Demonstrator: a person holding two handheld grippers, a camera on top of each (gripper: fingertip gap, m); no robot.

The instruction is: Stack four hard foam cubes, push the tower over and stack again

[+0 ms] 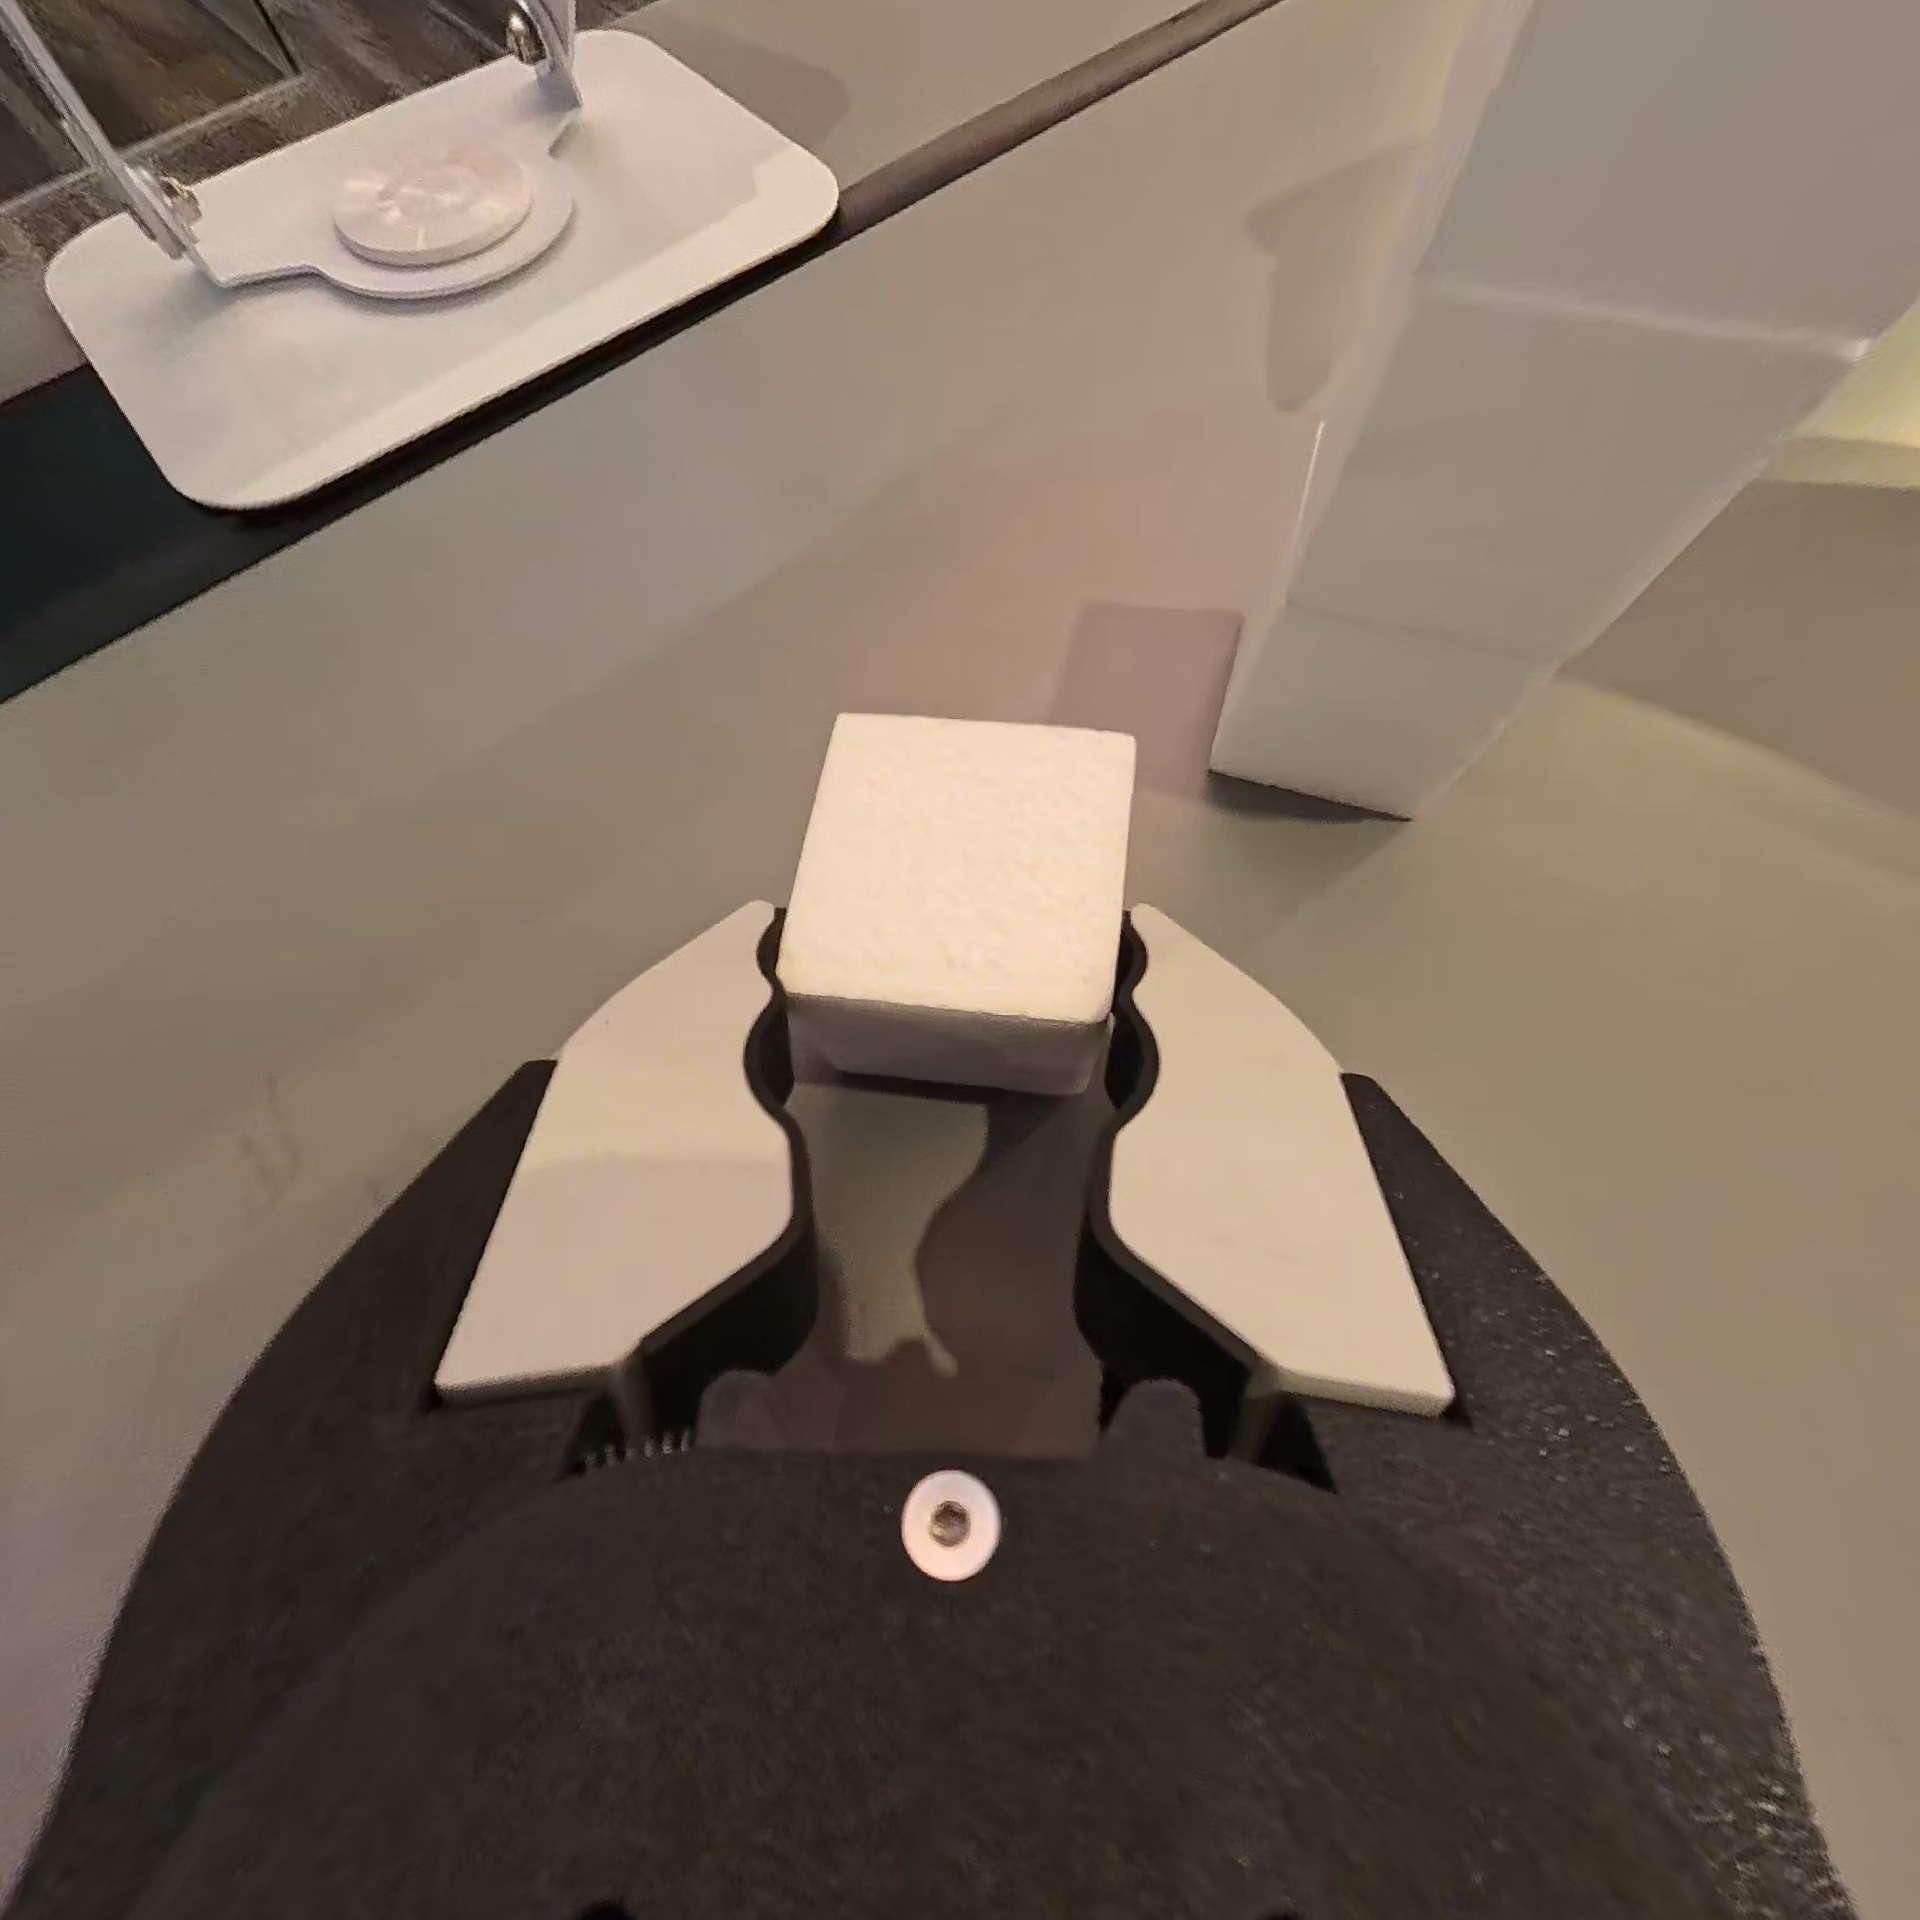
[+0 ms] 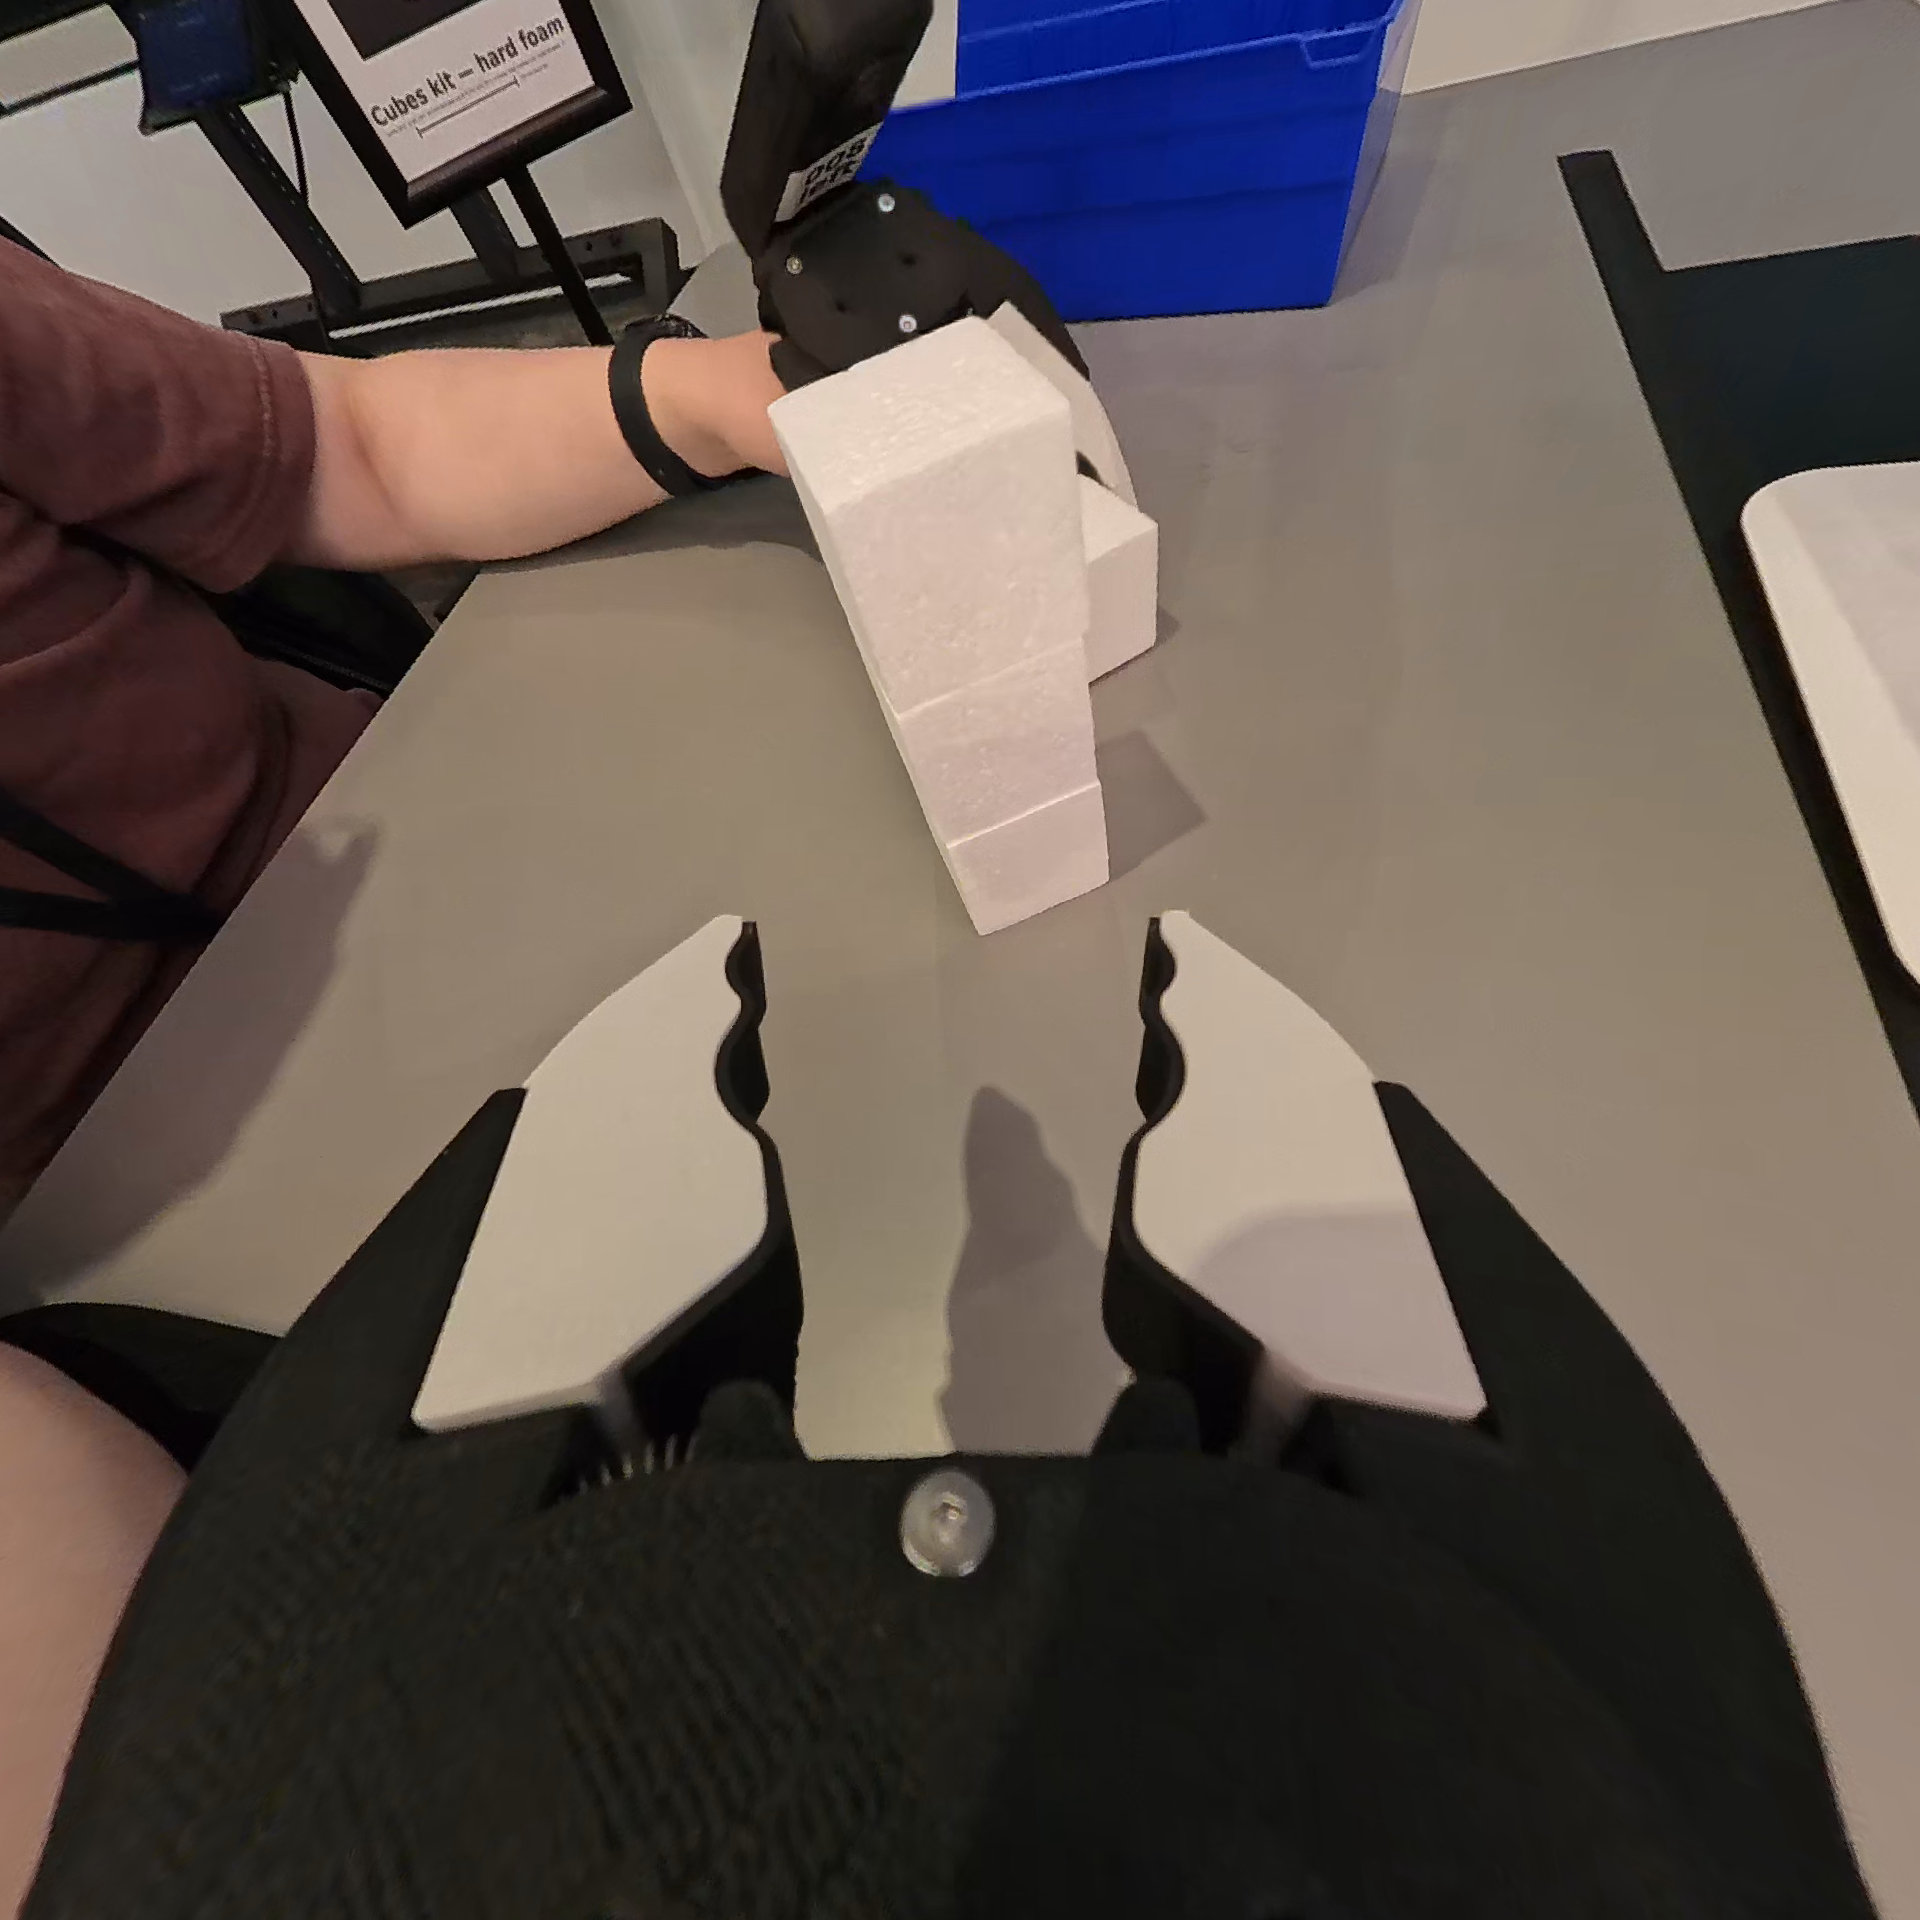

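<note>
A white, grainy foam cube (image 1: 951, 914) is clamped between the fingertips of the left gripper (image 1: 951, 966), just beside a three-cube tower (image 2: 977, 644) standing mid-desk. The tower's blocks are seen squarely aligned, with crisp edges. The right gripper (image 2: 951, 997) is held spread and empty, near the tower's base. Bare grey desk (image 2: 623, 831) is left around it; a blue bin (image 2: 1143, 156) stands at the far edge.
</note>
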